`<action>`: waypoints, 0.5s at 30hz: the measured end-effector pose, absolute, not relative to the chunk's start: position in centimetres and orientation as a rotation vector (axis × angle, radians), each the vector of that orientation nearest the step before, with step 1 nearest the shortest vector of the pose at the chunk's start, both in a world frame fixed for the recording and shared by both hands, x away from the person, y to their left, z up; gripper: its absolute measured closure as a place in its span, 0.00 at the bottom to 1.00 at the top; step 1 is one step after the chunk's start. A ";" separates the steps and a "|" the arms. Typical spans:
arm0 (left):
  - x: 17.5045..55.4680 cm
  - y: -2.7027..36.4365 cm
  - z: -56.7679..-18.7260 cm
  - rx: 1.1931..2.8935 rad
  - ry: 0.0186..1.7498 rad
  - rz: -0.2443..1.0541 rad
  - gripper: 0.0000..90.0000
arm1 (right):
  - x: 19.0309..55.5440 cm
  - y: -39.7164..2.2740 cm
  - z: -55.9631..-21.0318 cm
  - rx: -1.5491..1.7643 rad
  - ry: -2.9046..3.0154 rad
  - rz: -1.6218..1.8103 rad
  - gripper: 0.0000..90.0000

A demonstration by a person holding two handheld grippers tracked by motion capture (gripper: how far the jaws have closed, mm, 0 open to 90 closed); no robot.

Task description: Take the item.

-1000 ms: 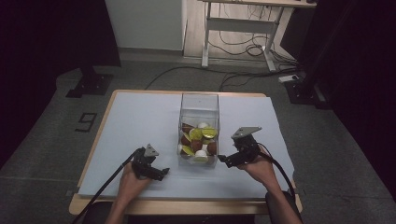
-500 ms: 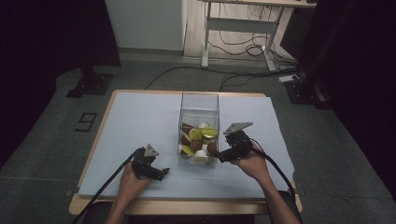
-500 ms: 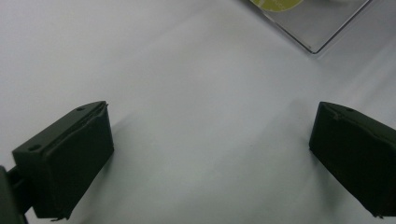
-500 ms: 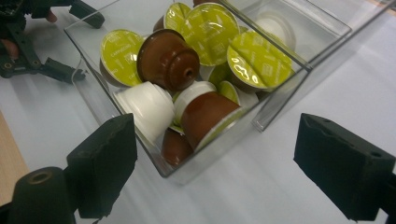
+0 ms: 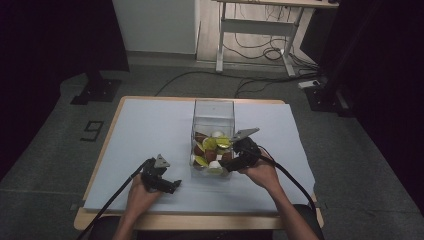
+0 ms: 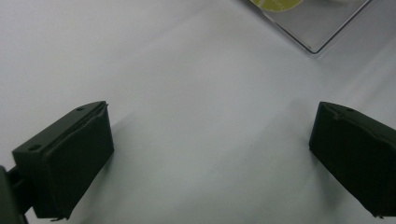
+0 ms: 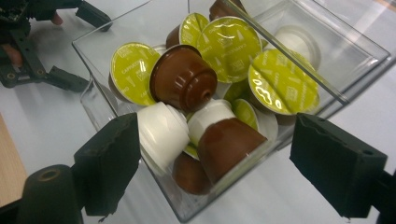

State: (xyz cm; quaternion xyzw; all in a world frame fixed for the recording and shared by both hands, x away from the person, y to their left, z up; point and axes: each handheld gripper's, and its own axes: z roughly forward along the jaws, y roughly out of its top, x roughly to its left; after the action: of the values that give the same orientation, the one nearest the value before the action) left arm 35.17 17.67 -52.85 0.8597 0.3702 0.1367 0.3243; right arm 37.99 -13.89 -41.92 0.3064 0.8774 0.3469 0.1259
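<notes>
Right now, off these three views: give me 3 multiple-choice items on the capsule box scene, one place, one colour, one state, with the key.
1. Where is the right gripper?
A. at the near end of the clear box
B. at the table's far left corner
C. on the floor

2. What colour are the foil lids of the capsules?
A. red
B. yellow-green
C. blue

3. How do the left gripper's jaws stand?
A. shut on a capsule
B. shut on the box wall
C. open, nothing between them

Key:
1 A, the high view puts it against the near end of the clear box.
2 B, the right gripper view shows yellow-green lids on the capsules.
3 C, the left gripper view shows only bare table between its jaws.
</notes>
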 end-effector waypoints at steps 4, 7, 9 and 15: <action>35.2 17.7 -52.9 2.255 0.971 0.358 0.00 | 38.2 -13.2 -42.0 0.894 2.569 1.007 0.21; 35.2 17.7 -52.9 2.255 0.971 0.358 0.00 | 38.5 -12.7 -42.1 0.902 2.578 1.006 0.23; 35.2 17.7 -52.9 2.255 0.971 0.358 0.00 | 38.7 -12.3 -42.0 0.901 2.583 0.999 0.24; 35.2 17.7 -52.9 2.255 0.971 0.358 0.00 | 39.1 -11.3 -42.2 0.890 2.597 0.996 0.29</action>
State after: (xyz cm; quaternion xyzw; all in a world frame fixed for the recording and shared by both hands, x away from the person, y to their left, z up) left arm 35.17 17.68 -52.85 0.8598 0.3701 0.1364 0.3243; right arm 39.12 -11.26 -42.19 0.3031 0.8838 0.3389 0.1106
